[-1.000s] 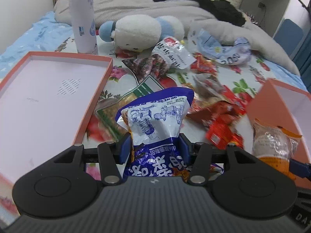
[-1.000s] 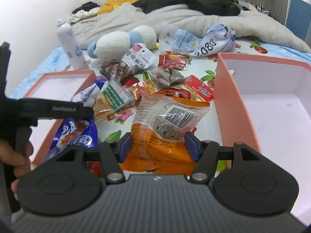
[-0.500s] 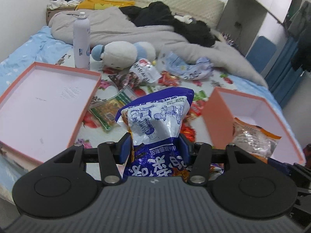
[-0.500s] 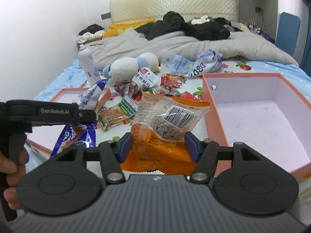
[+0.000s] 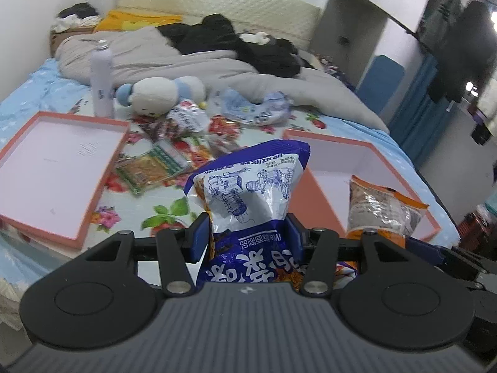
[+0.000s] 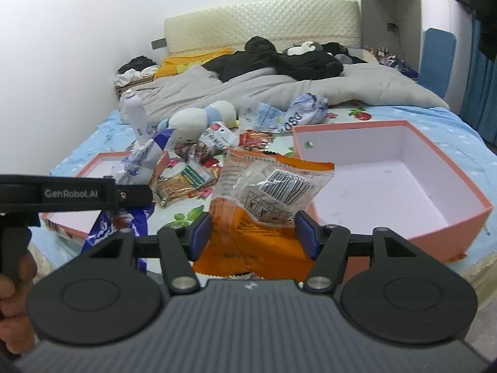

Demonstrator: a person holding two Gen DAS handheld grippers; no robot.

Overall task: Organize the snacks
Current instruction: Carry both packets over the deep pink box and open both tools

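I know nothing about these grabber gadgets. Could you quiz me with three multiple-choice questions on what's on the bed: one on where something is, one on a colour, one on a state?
1. Where does the white bottle stand?
A. inside the deep box
B. beyond the shallow tray, near the plush toy
C. on the floor

2. What colour is the packet in the right gripper?
A. orange
B. green
C. black

3. What state is the deep box in?
A. lidded
B. full of snacks
C. open, nothing visible inside

Answers: 1 B, it stands upright past the tray's far edge. 2 A, the orange packet sits between the pads. 3 C, its bare pale floor shows.
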